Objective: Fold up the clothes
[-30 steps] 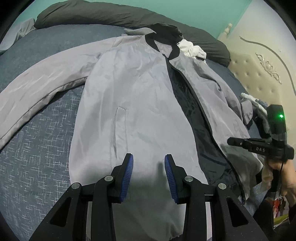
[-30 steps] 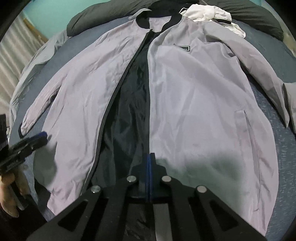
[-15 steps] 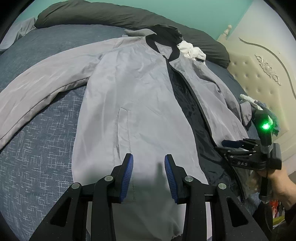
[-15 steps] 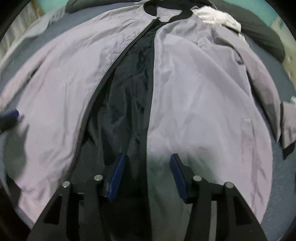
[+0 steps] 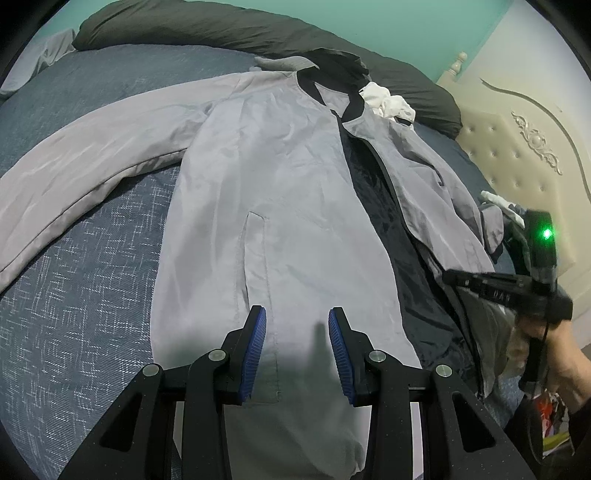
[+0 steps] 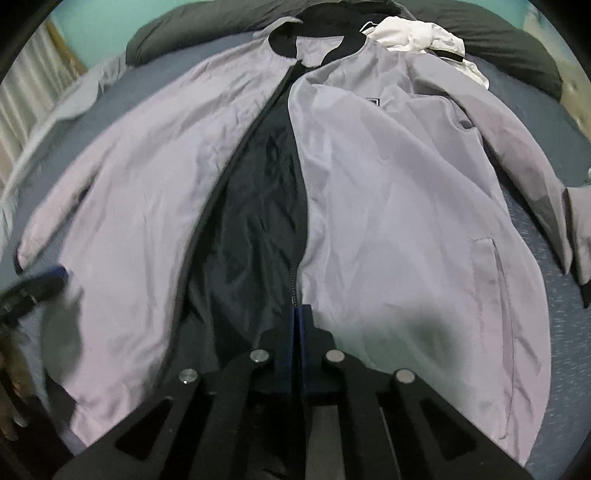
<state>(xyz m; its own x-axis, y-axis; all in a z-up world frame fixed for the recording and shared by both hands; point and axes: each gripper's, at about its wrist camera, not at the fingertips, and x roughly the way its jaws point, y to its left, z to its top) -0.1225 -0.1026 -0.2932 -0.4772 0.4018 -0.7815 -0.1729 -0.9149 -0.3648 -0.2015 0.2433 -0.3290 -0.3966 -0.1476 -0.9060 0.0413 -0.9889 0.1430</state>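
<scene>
Left wrist view: left gripper spread wide, blue pads clear of cloth, poised over lower hem area of grey jacket. Jacket laid face up and unzipped along blue bedspread, collar toward far pillows, black lining exposed between front panels. One sleeve stretched out flat to the left; slit pocket just beyond the pads.

Right wrist view: right gripper pressed shut on zipper edge of the nearer front panel, low down toward the hem. Frame somewhat blurred; amount of cloth pinched not determinable. Opposite sleeve bent back along the jacket's side, cuff turned over.

Step in hand, by judgement: closing the front opening prior to folding. Recommended: draw the held edge across the lining until both zipper edges meet, low and slow, tension kept even so the slick fabric does not bunch. Left tool best applied to pin or take the opposite panel near the hem, preventing the whole garment from sliding. Risk noted: thin shell fabric slipping from the pads; lining wrinkling underneath.

Surroundings: soft bed, giving surface, woven speckled pattern. Dark bolster pillow along the far edge, white garment beside the collar. Teal wall behind; cream tufted headboard with carved ornament to the right.
</scene>
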